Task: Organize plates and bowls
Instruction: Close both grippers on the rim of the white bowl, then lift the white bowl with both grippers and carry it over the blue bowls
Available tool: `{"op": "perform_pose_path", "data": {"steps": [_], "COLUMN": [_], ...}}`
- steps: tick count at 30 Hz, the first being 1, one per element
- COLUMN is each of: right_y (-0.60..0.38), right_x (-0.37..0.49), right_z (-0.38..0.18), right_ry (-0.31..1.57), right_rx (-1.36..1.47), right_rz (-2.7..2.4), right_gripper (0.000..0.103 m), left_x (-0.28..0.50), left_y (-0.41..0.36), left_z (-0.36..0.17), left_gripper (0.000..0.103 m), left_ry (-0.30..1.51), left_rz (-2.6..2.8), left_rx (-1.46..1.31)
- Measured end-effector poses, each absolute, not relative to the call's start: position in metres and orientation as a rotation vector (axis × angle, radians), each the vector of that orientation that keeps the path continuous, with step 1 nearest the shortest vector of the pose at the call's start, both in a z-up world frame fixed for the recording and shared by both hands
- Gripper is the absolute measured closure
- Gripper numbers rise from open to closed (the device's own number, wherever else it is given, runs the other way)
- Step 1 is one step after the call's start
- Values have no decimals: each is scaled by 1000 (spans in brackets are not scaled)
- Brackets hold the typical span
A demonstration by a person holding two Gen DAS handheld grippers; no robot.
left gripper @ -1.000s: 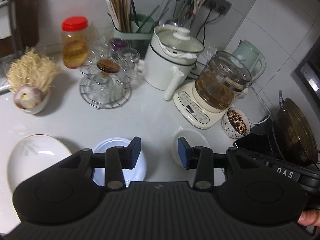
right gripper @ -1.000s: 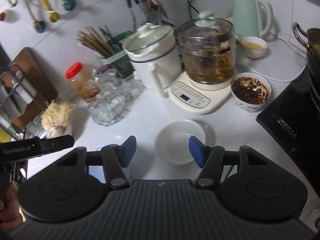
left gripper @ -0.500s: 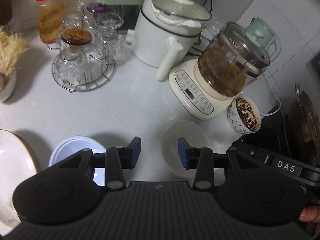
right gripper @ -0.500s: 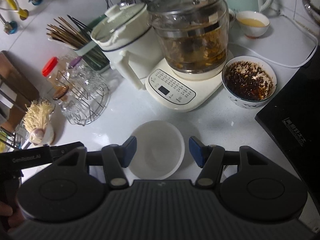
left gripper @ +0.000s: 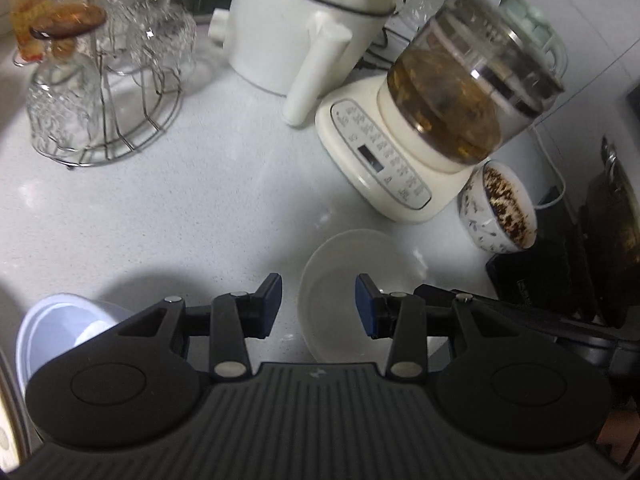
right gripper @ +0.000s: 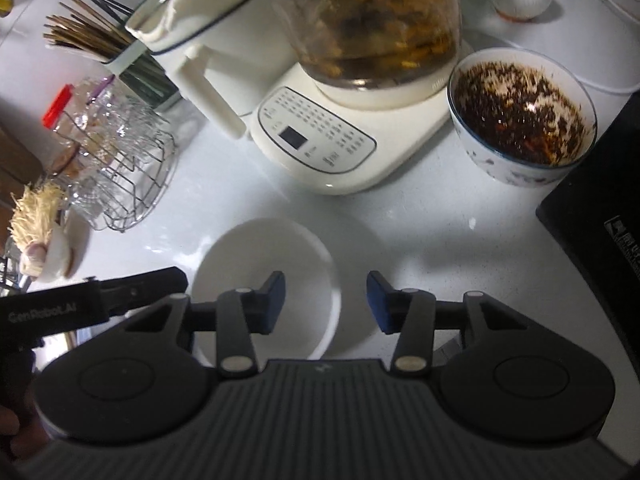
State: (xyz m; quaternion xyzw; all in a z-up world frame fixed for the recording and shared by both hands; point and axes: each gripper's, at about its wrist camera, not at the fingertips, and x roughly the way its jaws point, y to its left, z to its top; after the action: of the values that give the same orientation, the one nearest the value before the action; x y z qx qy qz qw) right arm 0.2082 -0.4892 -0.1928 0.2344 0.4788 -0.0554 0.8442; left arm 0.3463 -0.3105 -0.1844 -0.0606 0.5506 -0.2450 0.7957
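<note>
**Both grippers poised over one white bowl**

Held the left gripper (left gripper: 318, 304) with its blue pads apart, pressing on nothing. Found the shallow white ceramic bowl (left gripper: 344, 264) directly under that gripper's tips, on the speckled white counter (left gripper: 200, 200): its near-left rim caught in the gap between the pads, the right pad hanging over the bowl's hollow, the left pad just outside the rim. Could not tell whether either pad touched the rim.

Saw a pale blue plastic bowl (left gripper: 60, 328) low to the left of the left gripper, partly hidden behind its body. Noted, ahead and to the right, a cream kettle base carrying a glass jug of brown tea (left gripper: 460, 92). Just right of that base, noted a patterned ceramic bowl flecked with dark crumbs (left gripper: 496, 208). Ahead to the left, spotted a round wire rack of clear glasses (left gripper: 104, 92); straight ahead, a white lidded electric pot (left gripper: 304, 28).

Held the right gripper (right gripper: 326, 304) open too, its jaws having just been closing, with the same white bowl's (right gripper: 248, 256) right rim between them. Placed its left pad above the bowl's inside and its right pad beyond the rim, over bare counter. Saw the crumb-flecked bowl (right gripper: 520, 112) ahead to the right, and a black cooktop edge (right gripper: 600, 220) far right.
</note>
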Motion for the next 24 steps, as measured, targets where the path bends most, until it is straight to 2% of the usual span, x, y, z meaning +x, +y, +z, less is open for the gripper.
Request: {"op": "perform_pose_path", "data": {"steps": [6,8,10,13,24], "right_y": [-491,-491,-491,-491,-497], "right_x": [211,212,213,215,212], "right_z": [-208,-211,-213,-215,-215], "right_ry": [1013,1011,1009,1007,990], "right_rx": [515,517,518,524,536], "right_rz": [-127,-145,-138,-113,-101], "right_gripper": [69,81,82,89,89], "left_x": [357,359,359,361,360], "left_y": [-321,-323,-323,-325,-334], "left_z": [-203,-206,-207,-210,-206], "left_gripper": [58,58,60,61,61], "left_ry": [1209,1211,1205,1214,1203], "left_rz": [-561,-563,-574,-587,-604], "left_rx": [-126,-129,-131,-146,-137]}}
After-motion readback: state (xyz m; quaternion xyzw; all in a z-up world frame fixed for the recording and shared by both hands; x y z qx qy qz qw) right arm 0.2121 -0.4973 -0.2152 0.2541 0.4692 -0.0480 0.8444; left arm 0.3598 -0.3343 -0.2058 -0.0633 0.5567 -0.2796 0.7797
